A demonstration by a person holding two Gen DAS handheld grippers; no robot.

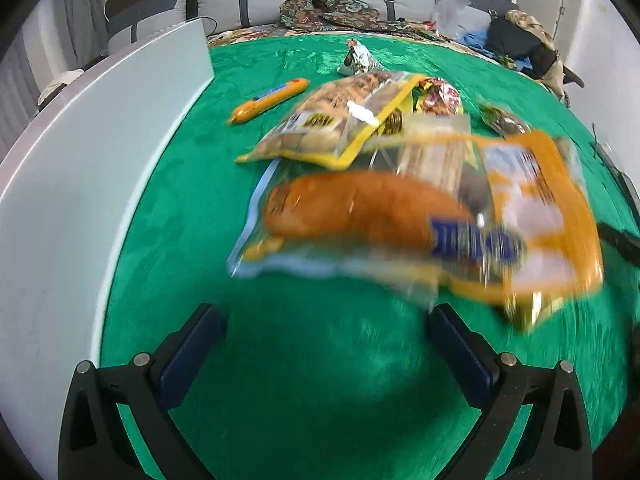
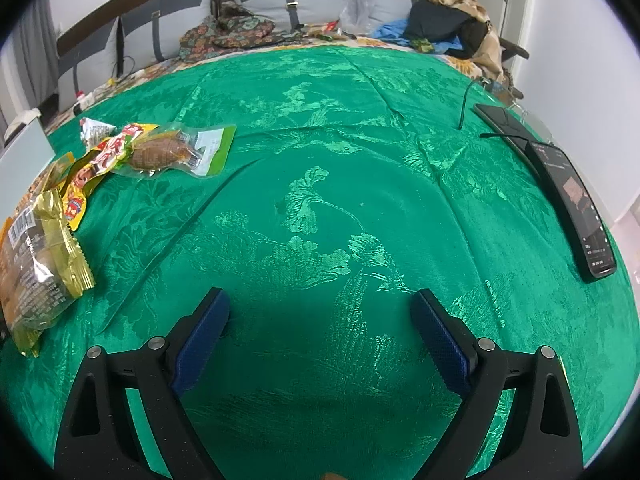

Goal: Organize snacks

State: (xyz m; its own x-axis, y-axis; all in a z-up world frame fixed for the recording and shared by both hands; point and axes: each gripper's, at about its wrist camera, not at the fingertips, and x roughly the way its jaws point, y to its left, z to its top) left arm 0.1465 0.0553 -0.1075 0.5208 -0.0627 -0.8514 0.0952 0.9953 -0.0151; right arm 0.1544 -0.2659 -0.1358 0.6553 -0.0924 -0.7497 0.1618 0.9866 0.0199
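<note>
Several snack packets lie in a pile on the green cloth (image 1: 304,360). In the left wrist view a clear packet with an orange drumstick (image 1: 360,216) lies nearest, blurred, with an orange packet (image 1: 536,208) to its right and a yellow-edged packet (image 1: 340,120) behind. An orange sausage stick (image 1: 268,100) and a silver packet (image 1: 356,60) lie farther back. My left gripper (image 1: 326,330) is open and empty, just short of the drumstick packet. My right gripper (image 2: 320,314) is open and empty over bare cloth. In the right wrist view a gold packet (image 2: 40,264) and a green-edged packet (image 2: 176,150) lie far left.
A white box (image 1: 92,160) stands along the left of the pile. Two dark phones (image 2: 572,200) with a cable lie at the right edge of the cloth. A sofa with cushions, clothes and a plastic bag (image 2: 356,4) is behind.
</note>
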